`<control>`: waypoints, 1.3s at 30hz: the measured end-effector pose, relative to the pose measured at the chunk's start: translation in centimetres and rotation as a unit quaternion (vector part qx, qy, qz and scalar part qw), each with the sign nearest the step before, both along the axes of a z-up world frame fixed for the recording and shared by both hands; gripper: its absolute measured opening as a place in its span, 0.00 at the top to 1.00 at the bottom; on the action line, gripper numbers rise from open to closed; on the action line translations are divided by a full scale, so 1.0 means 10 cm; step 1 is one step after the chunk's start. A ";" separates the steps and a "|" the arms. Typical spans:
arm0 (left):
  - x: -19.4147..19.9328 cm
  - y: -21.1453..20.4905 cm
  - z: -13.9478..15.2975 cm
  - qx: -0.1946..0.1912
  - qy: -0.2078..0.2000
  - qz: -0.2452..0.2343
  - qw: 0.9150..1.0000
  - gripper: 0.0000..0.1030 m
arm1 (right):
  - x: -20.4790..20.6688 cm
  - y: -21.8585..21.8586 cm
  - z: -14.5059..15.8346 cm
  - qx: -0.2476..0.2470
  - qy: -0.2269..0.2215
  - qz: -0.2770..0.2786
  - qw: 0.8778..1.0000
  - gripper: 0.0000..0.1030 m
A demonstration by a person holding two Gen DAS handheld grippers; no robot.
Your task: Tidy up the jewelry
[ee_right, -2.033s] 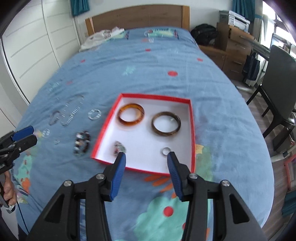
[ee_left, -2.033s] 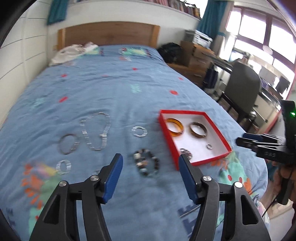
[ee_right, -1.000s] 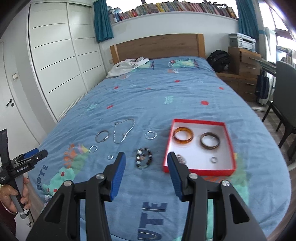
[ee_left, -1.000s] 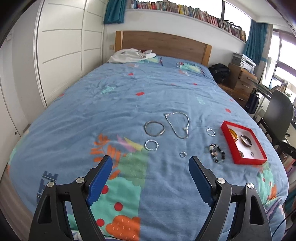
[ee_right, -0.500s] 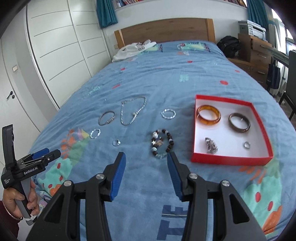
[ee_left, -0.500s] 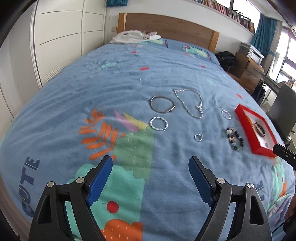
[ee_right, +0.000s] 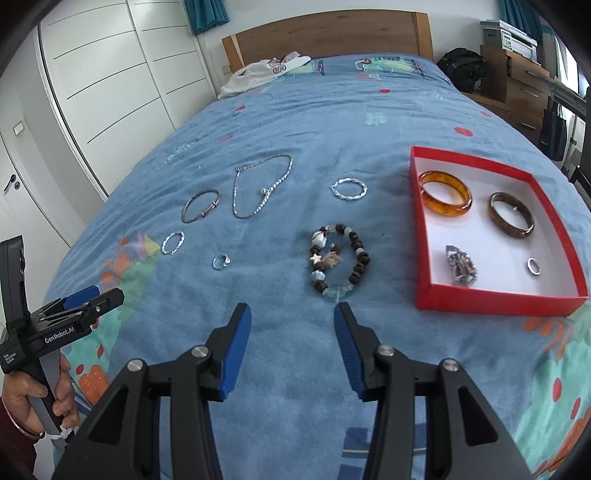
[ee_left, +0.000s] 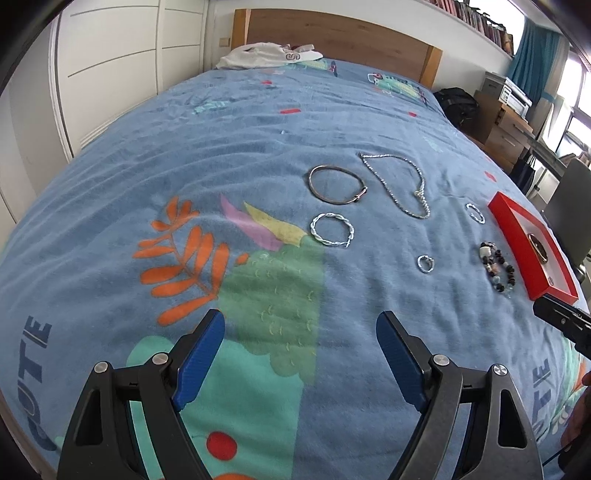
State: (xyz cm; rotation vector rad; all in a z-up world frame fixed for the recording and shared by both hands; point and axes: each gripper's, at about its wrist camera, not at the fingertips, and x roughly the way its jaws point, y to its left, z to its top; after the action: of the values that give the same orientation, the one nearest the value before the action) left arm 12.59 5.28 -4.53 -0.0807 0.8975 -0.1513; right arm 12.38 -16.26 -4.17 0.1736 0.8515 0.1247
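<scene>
A red box [ee_right: 491, 297] with a white floor holds an amber bangle [ee_right: 445, 194], a brown bangle [ee_right: 511, 215], a small silver ring [ee_right: 533, 266] and a silver clump [ee_right: 461, 266]. On the blue bedspread lie a beaded bracelet [ee_right: 339, 260], a twisted silver ring [ee_right: 348, 189], a silver chain [ee_right: 260, 186], a plain bangle [ee_right: 200, 205], a twisted bracelet [ee_right: 173, 242] and a small ring [ee_right: 221, 261]. My right gripper [ee_right: 292, 325] is open and empty, just short of the beaded bracelet. My left gripper [ee_left: 300, 332] is open and empty, well short of the twisted bracelet [ee_left: 332, 229]. The red box [ee_left: 532, 243] is at the right.
A wooden headboard [ee_right: 325, 33] and white clothing [ee_right: 266, 72] are at the far end. White wardrobe doors [ee_right: 103, 85] stand left. A dresser [ee_right: 524, 77], a black bag [ee_right: 461, 74] and a chair [ee_left: 569, 206] stand right of the bed.
Both grippers have come closer and lower to the bedspread. The right one now sits just before the beaded bracelet. Both stay open and empty.
</scene>
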 end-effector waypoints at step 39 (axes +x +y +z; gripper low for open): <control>0.50 -0.02 -0.18 -0.025 0.003 -0.037 0.999 0.21 | 0.25 -0.07 -0.24 -0.013 0.001 -0.058 0.998 0.56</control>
State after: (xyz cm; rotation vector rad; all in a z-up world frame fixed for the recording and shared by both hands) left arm 17.56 5.12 -6.29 -0.0944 0.9026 -0.2418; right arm 14.84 -16.99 -6.58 0.1992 0.8425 0.0045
